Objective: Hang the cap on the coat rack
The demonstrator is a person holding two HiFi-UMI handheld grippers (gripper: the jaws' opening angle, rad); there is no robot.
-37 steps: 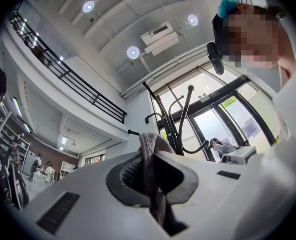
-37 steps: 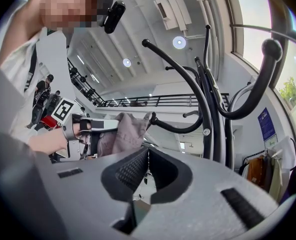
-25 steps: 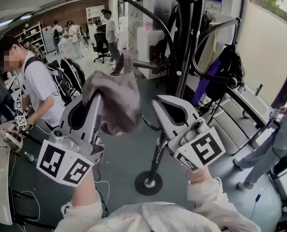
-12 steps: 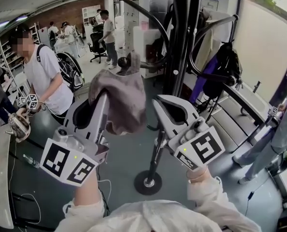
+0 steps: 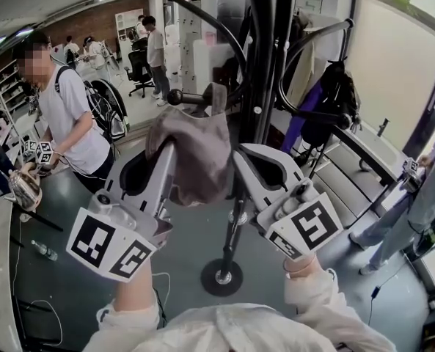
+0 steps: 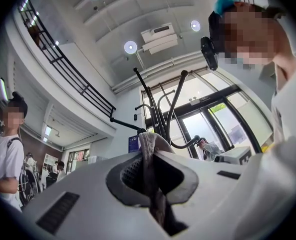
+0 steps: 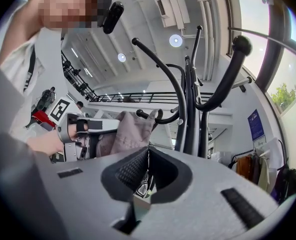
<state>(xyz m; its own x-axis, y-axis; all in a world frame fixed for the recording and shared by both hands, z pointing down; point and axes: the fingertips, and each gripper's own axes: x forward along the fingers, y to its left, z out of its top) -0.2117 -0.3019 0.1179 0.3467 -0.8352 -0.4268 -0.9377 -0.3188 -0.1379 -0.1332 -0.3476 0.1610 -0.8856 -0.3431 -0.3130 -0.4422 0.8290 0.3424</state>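
The cap [image 5: 195, 156], clenched in the left gripper [image 5: 167, 149], hangs just beside a hook [image 5: 182, 97] of the coat rack [image 5: 265, 72], not yet over it, while the right gripper [image 5: 239, 156] is closed and empty nearby.

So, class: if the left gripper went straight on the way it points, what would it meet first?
Probably the knob-tipped hook of the rack. The left gripper, shut on the cap, aims up at the rack, and that hook looks nearest ahead, though depth is hard to judge.
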